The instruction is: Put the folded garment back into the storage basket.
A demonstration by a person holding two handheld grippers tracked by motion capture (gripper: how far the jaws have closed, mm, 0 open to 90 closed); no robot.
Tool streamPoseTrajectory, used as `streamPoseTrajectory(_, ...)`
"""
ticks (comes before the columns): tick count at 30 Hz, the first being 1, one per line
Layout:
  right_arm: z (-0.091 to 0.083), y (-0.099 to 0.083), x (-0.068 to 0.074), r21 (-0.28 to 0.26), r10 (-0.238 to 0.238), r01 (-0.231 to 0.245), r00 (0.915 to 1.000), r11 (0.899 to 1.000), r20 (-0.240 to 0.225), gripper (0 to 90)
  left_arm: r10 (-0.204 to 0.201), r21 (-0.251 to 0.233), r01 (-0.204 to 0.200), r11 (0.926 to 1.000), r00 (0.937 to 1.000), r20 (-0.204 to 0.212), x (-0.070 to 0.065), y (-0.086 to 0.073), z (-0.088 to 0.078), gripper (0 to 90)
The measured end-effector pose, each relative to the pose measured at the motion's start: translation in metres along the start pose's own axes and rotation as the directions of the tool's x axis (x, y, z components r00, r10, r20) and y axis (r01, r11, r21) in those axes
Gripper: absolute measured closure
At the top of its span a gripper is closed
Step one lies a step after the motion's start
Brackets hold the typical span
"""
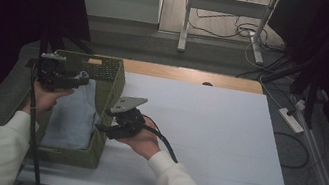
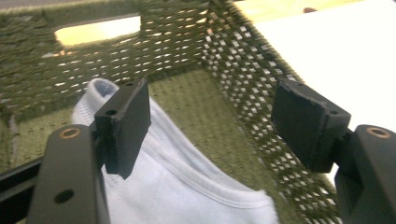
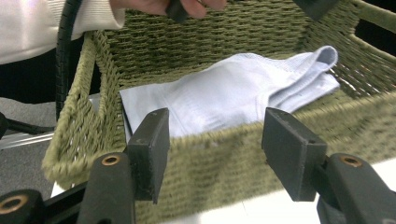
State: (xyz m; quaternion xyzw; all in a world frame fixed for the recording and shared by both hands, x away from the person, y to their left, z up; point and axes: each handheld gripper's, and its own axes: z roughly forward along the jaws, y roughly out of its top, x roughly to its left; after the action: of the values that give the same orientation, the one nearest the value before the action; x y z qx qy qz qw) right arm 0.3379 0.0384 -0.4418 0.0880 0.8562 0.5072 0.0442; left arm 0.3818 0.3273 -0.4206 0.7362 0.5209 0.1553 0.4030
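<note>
The basket (image 1: 112,81), woven of olive-green cord, sits at about 9 o'clock on the white surface (image 1: 205,140), along its left edge. In the left gripper view its walls show an open lattice weave with a cut-out handle slot in the far wall. Inside lies the cloth (image 1: 72,115), a pale blue-white knit garment, folded flat over most of the basket floor. In the right gripper view its stitched hem shows, and one folded end curls up toward 2 o'clock against the wall.

The left gripper (image 1: 72,82) hangs over the basket's far end, at about 11 o'clock of the cloth. Its jaws are spread, with nothing between them. The right gripper (image 1: 102,126) sits just outside the basket's right wall, at 3 o'clock of the cloth, pointing at that wall. Its jaws are spread and hold nothing.
</note>
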Motion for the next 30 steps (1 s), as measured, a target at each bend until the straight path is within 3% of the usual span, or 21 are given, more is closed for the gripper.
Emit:
streamPoseTrajectory(8, -0.024, -0.012, -0.004, 0.0, 0.018, -0.018, 0.9996, 1.0, 0.023, 41.7, 0.031, 0.001, -0.031, 0.9995, 0.9987, 0.041, -0.02, -0.006, -0.005, 30.0)
streamPoseTrajectory(15, -0.047, -0.024, -0.006, -0.004, 0.029, -0.029, 0.9985, 1.0, 0.047, 41.7, 0.035, -0.006, -0.035, 0.9994, 0.997, 0.069, -0.036, -0.014, -0.009, 29.8)
streamPoseTrajectory(23, -0.085, -0.045, -0.01, -0.01, 0.05, -0.049, 0.9951, 0.999, 0.086, 41.8, 0.05, -0.01, -0.049, 0.9987, 0.9935, 0.102, -0.063, -0.024, -0.018, 29.7)
streamPoseTrajectory(24, -0.097, -0.052, -0.012, -0.013, 0.06, -0.059, 0.9928, 0.998, 0.103, 41.8, 0.055, -0.017, -0.054, 0.9984, 0.9916, 0.117, -0.07, -0.027, -0.019, 29.7)
streamPoseTrajectory(30, -0.128, -0.072, -0.016, -0.016, 0.092, -0.091, 0.9845, 0.996, 0.149, 41.8, 0.091, -0.016, -0.09, 0.9958, 0.9861, 0.139, -0.093, -0.032, -0.018, 29.4)
